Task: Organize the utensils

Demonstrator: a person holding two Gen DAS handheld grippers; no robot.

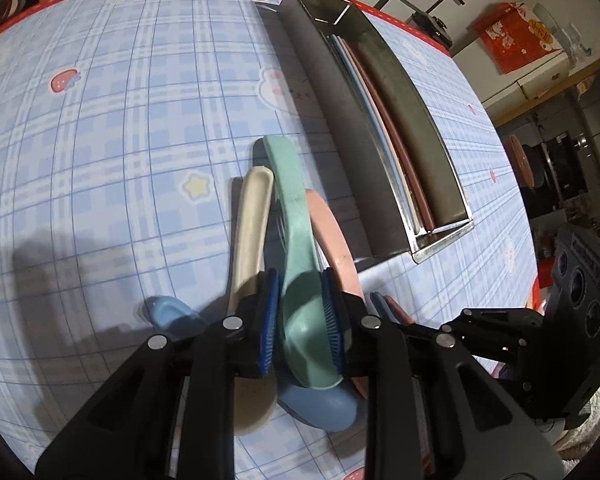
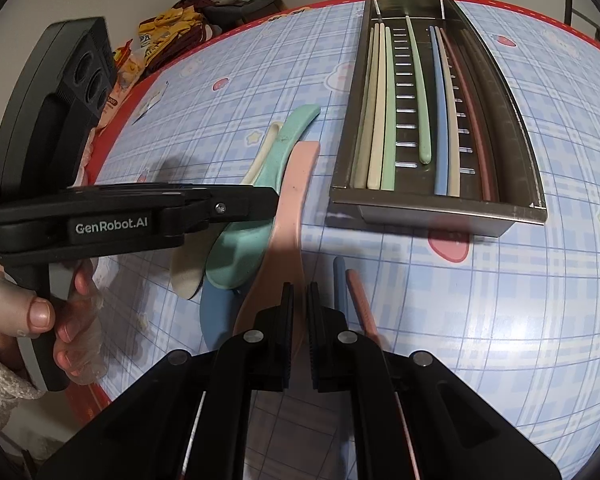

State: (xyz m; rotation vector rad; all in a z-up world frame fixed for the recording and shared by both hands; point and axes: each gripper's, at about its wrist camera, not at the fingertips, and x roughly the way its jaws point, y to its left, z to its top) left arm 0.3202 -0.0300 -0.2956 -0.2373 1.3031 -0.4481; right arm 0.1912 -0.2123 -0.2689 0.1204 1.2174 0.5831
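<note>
A green spoon (image 1: 296,240) lies on top of a pile of spoons: a cream one (image 1: 252,232), a pink one (image 1: 336,236) and a blue one (image 1: 320,404). My left gripper (image 1: 300,320) has its blue pads against both sides of the green spoon near its bowl. In the right wrist view the left gripper (image 2: 276,200) reaches over the green spoon (image 2: 244,248). My right gripper (image 2: 299,332) is nearly shut with a narrow gap, above the pink spoon (image 2: 296,196), holding nothing. A steel tray (image 2: 512,216) holds several chopsticks.
A blue chopstick (image 2: 340,280) and a pink chopstick (image 2: 360,296) lie loose on the checked tablecloth just right of my right gripper. Snack bags (image 2: 168,28) sit beyond the table's red edge at the far left. The tray (image 1: 340,128) stands right of the spoons.
</note>
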